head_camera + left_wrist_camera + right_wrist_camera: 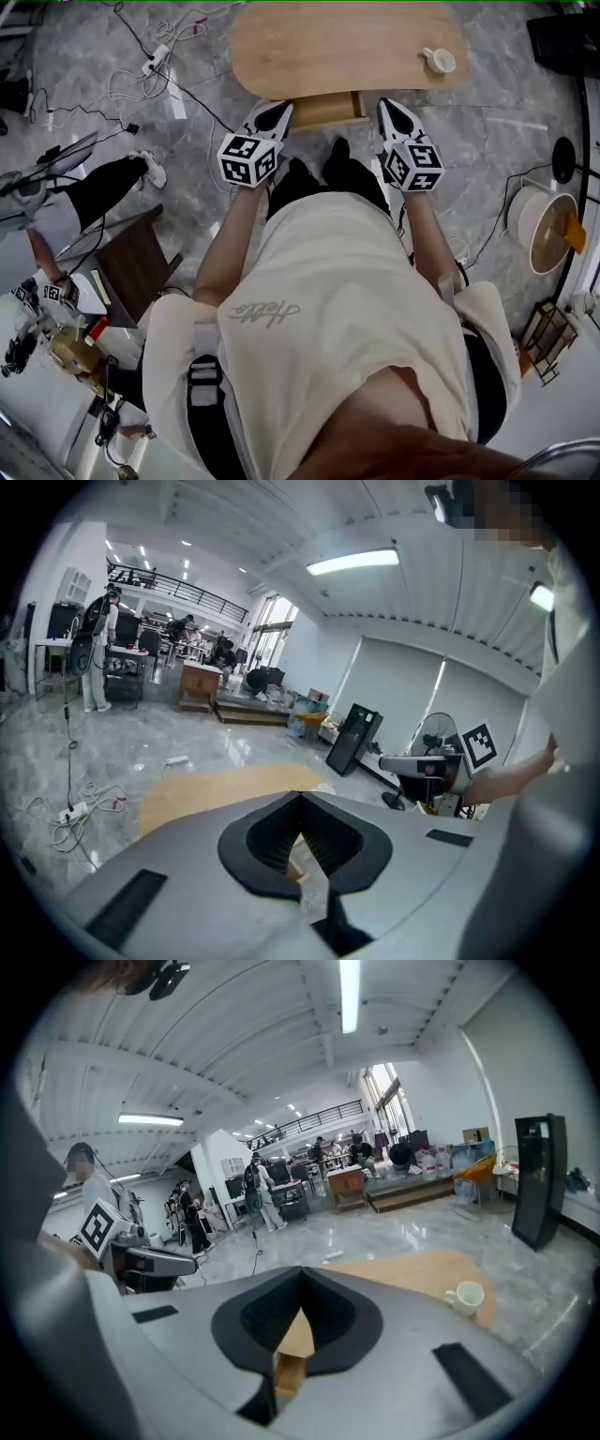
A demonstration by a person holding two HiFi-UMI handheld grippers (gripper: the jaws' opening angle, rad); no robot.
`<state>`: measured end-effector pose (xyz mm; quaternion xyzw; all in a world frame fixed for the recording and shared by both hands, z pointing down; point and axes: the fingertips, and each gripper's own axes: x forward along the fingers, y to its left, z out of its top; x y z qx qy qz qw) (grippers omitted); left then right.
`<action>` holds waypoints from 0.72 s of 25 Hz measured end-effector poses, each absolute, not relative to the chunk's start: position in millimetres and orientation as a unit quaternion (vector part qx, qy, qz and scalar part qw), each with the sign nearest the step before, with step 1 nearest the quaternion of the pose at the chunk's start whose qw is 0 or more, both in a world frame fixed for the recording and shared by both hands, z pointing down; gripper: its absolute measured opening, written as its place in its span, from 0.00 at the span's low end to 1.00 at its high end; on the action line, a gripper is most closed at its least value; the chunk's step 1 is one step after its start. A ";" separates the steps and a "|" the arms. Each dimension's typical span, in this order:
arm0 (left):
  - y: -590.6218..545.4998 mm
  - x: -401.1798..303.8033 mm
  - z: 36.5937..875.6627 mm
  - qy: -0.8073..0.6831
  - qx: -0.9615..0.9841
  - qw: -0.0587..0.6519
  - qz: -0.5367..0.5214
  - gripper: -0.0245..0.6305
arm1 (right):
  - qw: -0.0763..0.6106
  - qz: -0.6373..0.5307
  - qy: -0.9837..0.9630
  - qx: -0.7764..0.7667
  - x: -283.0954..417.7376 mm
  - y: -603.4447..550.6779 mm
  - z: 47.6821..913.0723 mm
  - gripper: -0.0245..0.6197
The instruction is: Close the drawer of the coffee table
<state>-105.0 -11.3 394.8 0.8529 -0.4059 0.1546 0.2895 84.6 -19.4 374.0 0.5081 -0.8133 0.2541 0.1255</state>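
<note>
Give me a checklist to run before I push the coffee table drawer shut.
1. Drawer stands out from the coffee table, open and ready to push: ok.
2. Left hand-held gripper jaws together, nothing held: ok.
3. Right hand-held gripper jaws together, nothing held: ok.
4. A gripper at each end of the drawer front: ok. Contact with it: cannot tell.
5. Cup on the tabletop, away from the drawer: ok.
6. Nothing sticking up out of the drawer: cannot tell.
</note>
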 end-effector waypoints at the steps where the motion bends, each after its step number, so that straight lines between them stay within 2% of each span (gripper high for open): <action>1: -13.9 -102.0 404.1 -0.415 0.844 0.297 0.164 0.04 | 0.127 0.257 -0.813 0.507 95.4 -24.8 381.6 0.03; 8: -30.2 -102.0 468.7 -0.464 0.788 0.350 0.203 0.04 | 0.164 0.310 -0.791 0.501 140.9 -47.2 466.4 0.03; 18: -9.8 -115.4 610.3 -0.453 0.733 0.437 0.258 0.04 | 0.251 0.387 -0.766 0.449 105.3 -23.9 585.9 0.03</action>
